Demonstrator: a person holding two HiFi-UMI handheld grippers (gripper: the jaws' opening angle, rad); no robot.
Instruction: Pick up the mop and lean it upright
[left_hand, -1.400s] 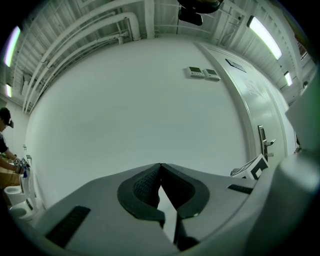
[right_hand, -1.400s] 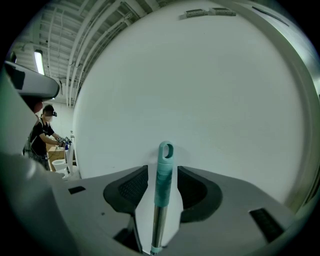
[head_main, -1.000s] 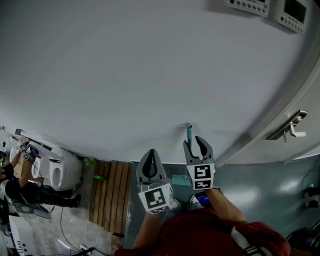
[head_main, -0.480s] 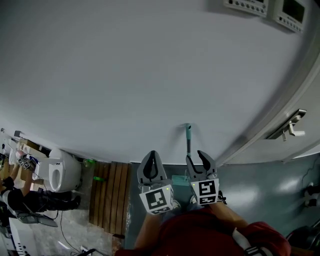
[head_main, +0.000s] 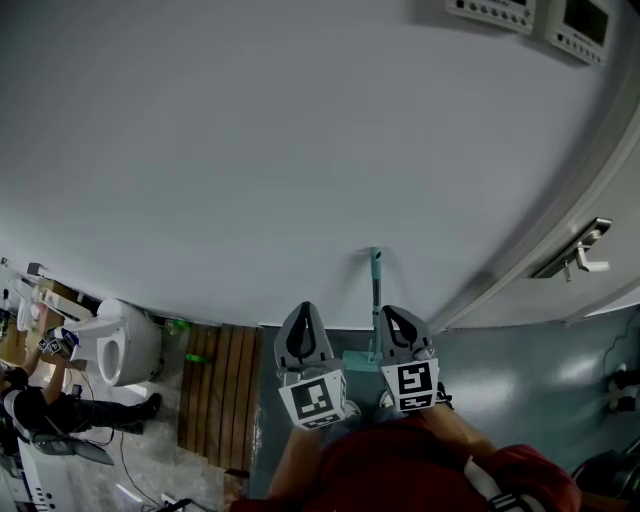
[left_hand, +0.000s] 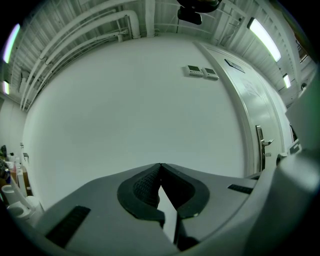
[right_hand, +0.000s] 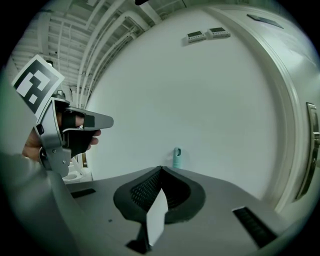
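The mop stands upright against the white wall, its teal handle end touching the wall and its thin pole running down to a teal head on the floor. In the right gripper view the handle end shows just beyond the jaw tips. My right gripper is shut on nothing, just right of the pole and apart from it; its tips meet. My left gripper hangs left of the pole, shut and empty, its tips together.
A white door with a metal handle is at the right; control panels hang high on the wall. A wooden slat mat, a green bottle, a toilet and a person are at the left.
My right gripper, open around the mop pole a second ago, drew back down from it and then shut. The mop stayed leaning on the wall. The left gripper held still.
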